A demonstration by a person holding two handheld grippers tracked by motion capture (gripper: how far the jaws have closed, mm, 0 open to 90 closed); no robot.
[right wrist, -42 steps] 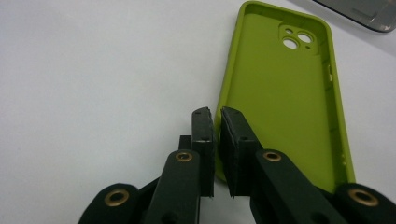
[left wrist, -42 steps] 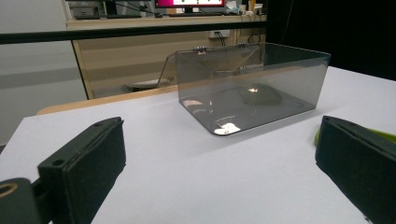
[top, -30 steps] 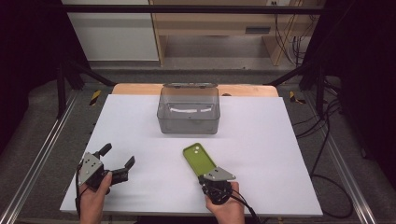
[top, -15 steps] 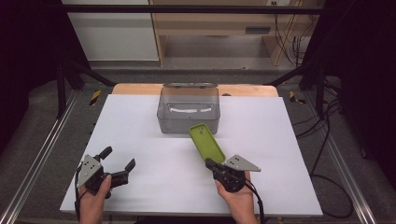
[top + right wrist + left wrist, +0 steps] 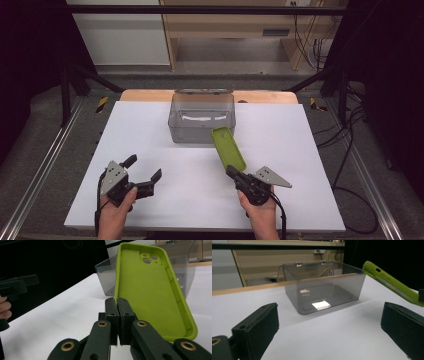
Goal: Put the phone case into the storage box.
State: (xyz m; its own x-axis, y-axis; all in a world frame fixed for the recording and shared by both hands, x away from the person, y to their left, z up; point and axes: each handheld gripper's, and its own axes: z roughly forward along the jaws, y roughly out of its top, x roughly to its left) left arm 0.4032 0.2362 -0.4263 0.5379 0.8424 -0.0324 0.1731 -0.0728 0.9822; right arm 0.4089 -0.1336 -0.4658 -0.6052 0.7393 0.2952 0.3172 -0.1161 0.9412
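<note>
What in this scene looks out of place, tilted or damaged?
Nothing looks damaged or spilled. The green phone case is off the table and slanted, pinched by one edge in the shut right gripper, near the clear box. The left gripper is open with nothing between its jaws.

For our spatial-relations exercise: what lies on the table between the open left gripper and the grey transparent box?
Nothing: in the left gripper view, bare white table runs from the left gripper to the box. The high view shows the same.

One green phone case [image 5: 228, 148], one clear box [image 5: 202, 116], two tongs [image 5: 142, 176].
</note>
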